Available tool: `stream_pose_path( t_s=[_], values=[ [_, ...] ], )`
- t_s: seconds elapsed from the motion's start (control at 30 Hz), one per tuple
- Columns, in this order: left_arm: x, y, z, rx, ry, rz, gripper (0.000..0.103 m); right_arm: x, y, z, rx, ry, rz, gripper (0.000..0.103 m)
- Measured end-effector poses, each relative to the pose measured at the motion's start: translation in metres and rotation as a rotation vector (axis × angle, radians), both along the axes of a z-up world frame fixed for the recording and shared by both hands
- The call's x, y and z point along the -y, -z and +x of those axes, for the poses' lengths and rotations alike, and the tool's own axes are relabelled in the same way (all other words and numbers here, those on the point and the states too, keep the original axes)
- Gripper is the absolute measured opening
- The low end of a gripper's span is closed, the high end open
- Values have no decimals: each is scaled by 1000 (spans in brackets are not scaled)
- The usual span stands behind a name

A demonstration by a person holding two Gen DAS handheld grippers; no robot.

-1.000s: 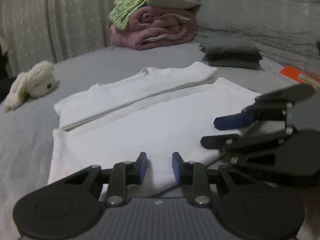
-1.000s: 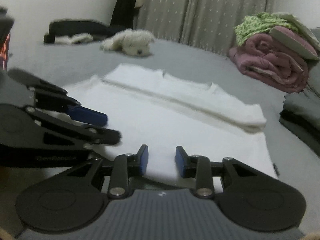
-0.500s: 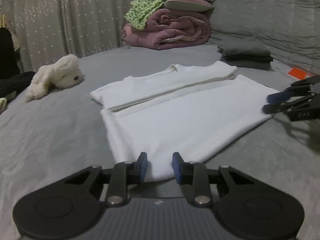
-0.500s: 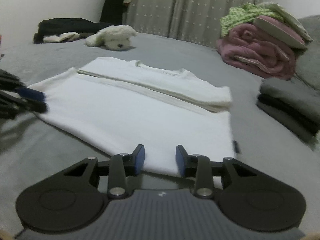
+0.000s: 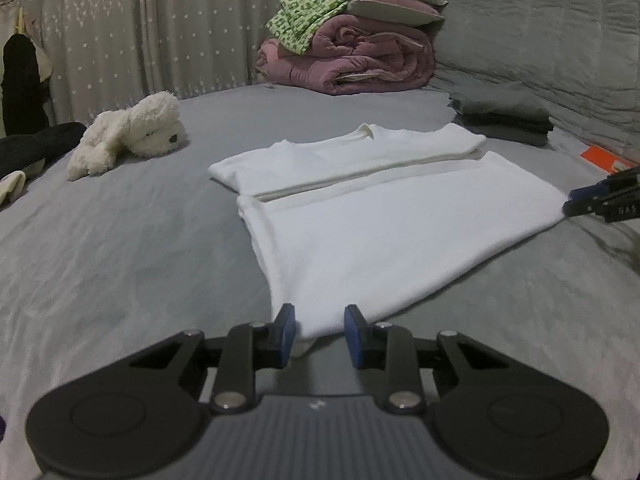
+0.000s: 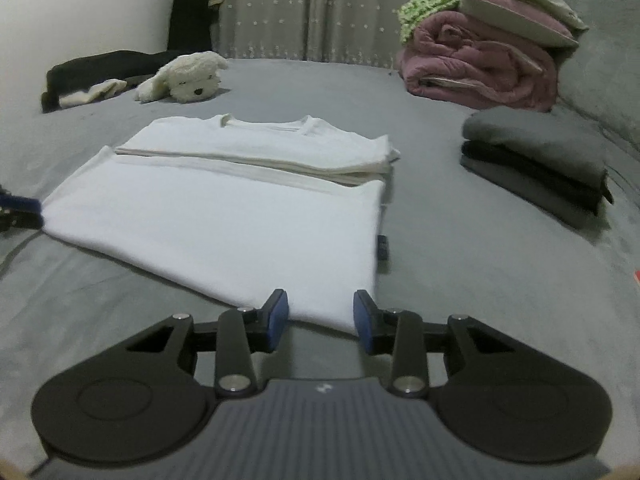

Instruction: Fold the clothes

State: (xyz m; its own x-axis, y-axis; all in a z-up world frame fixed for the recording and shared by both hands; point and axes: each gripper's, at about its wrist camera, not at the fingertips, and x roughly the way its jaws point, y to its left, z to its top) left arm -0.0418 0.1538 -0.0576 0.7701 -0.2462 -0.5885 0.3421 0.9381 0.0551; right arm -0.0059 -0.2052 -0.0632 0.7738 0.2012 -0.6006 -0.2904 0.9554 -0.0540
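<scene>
A white T-shirt [image 5: 380,216] [image 6: 240,200] lies flat on the grey bed, its far side folded inward along a long crease. My left gripper [image 5: 318,330] stands open at the shirt's near left corner, the hem edge showing between its blue pads. My right gripper [image 6: 320,314] is open at the near right corner, with the hem between its fingers. The right gripper's tips [image 5: 592,196] show at the right edge of the left wrist view. The left gripper's tips [image 6: 18,210] sit at the left edge of the right wrist view.
A white plush dog [image 5: 128,132] [image 6: 184,78] lies at the far left. A pile of pink and green bedding [image 5: 352,56] [image 6: 484,52] sits at the back. Folded dark grey clothes [image 5: 504,116] [image 6: 536,160] lie right of the shirt. An orange object [image 5: 600,158] lies beyond.
Both grippers have moved apart along the shirt's near hem, the left to the left corner and the right to the right corner. The shirt has stayed flat.
</scene>
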Motion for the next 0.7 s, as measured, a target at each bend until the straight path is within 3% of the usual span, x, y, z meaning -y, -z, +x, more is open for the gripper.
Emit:
stream_pose_path(
  t_s=[0.17,0.3,0.43,0.57,0.7],
  values=[
    [-17,-3,3,-71,-39,-83,30,21,1,2,-58,48,57,37],
    [-31,-5,6,-129,-70,-150,30,40,-3,3,-110,76,192,37],
    [-59,-4,12,-247,-112,-363,32,59,-6,8,-204,95,384,39],
    [-83,9,21,-420,-122,-638,33,80,1,17,-365,138,614,41],
    [-83,30,29,-512,-141,-797,33,96,13,24,-472,191,802,41]
  ],
)
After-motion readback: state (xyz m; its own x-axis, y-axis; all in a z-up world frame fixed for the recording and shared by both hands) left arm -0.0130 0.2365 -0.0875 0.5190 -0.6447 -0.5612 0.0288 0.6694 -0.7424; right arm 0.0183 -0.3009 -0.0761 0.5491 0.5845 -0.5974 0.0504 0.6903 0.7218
